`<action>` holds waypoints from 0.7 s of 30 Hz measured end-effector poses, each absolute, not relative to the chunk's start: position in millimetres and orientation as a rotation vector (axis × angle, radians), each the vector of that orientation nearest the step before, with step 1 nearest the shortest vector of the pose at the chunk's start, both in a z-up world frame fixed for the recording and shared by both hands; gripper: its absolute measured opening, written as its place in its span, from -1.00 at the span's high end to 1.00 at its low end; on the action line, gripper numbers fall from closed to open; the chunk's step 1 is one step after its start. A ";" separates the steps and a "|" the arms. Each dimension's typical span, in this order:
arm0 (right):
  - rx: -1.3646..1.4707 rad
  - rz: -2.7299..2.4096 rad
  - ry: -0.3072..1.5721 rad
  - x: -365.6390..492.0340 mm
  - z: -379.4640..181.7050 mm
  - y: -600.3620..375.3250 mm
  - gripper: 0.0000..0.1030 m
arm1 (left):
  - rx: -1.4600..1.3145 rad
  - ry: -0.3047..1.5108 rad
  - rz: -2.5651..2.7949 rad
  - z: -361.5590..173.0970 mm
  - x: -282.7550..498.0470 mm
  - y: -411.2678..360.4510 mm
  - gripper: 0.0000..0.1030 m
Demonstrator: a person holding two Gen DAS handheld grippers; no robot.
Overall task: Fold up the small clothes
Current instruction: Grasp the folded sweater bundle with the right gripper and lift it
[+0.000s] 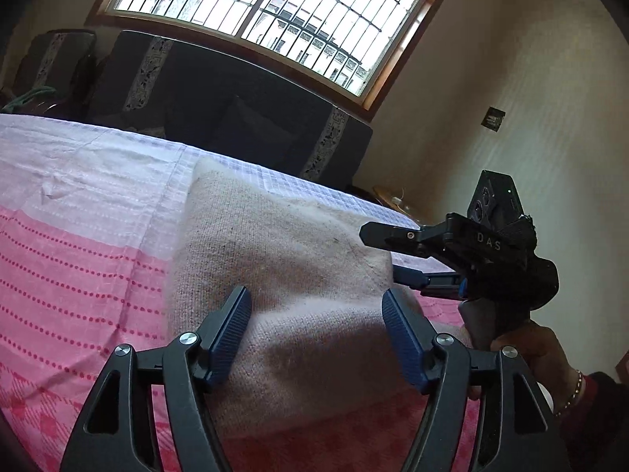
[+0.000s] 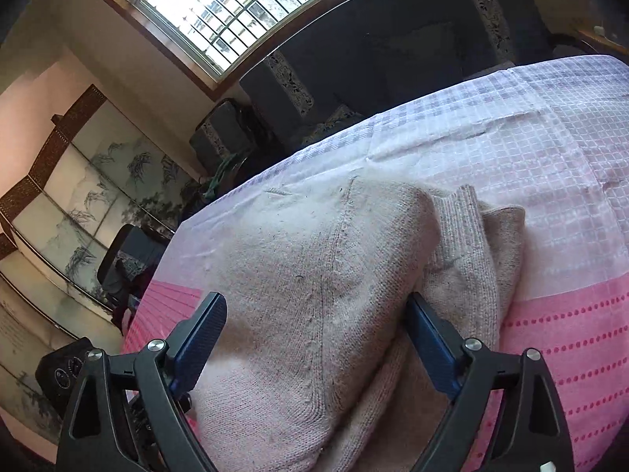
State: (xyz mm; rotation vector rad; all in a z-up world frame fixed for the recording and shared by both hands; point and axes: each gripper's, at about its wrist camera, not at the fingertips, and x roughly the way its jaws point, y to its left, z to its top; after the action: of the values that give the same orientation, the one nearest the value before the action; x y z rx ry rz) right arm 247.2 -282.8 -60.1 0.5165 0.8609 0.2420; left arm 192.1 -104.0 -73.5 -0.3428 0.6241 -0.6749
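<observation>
A beige knitted garment [image 1: 283, 259] lies folded in layers on a pink and white bedspread [image 1: 78, 212]. My left gripper [image 1: 316, 306] is open just over its near part, one finger to each side. The right gripper [image 1: 379, 253] shows in the left wrist view at the garment's right edge, its jaws apart around the edge of the cloth. In the right wrist view the garment [image 2: 314, 275] fills the middle, with folded layers [image 2: 471, 244] at its right. The right gripper [image 2: 314, 314] is open, its fingers either side of the cloth.
The bedspread [image 2: 550, 165] covers the whole bed. A dark sofa [image 1: 220, 110] stands behind the bed under a barred window [image 1: 275, 11]. A painted screen [image 2: 78, 204] and dark bags [image 2: 125, 259] stand beside the bed. A small round table [image 1: 393, 196] is by the wall.
</observation>
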 end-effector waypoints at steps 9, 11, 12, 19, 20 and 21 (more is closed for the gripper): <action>0.496 0.259 0.773 237.6 -23.7 -306.8 0.83 | -0.559 0.643 -0.609 -60.5 206.8 -65.8 -0.52; 0.487 0.250 0.771 238.0 -22.3 -324.0 0.83 | -0.583 0.663 -0.582 -62.7 214.5 -61.6 -0.61; 0.498 0.237 0.783 239.2 -28.0 -333.0 0.83 | -0.573 0.674 -0.569 -65.5 217.8 -63.0 -0.61; 0.632 0.288 0.748 231.8 -69.3 -358.8 0.76 | -0.482 0.774 -0.536 -100.7 222.3 -82.8 -0.61; 0.678 0.336 0.719 230.2 -68.0 -358.3 0.73 | -0.497 0.782 -0.538 -101.1 223.6 -81.2 -0.61; 0.699 0.356 0.707 230.3 -65.6 -353.7 0.72 | -0.506 0.767 -0.539 -99.9 223.7 -78.2 -0.61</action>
State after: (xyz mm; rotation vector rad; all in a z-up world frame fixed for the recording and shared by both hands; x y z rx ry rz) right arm 230.3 -353.7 -65.6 0.6989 0.7072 0.3555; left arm 223.7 -78.2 -99.9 -0.5060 0.7668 -0.5389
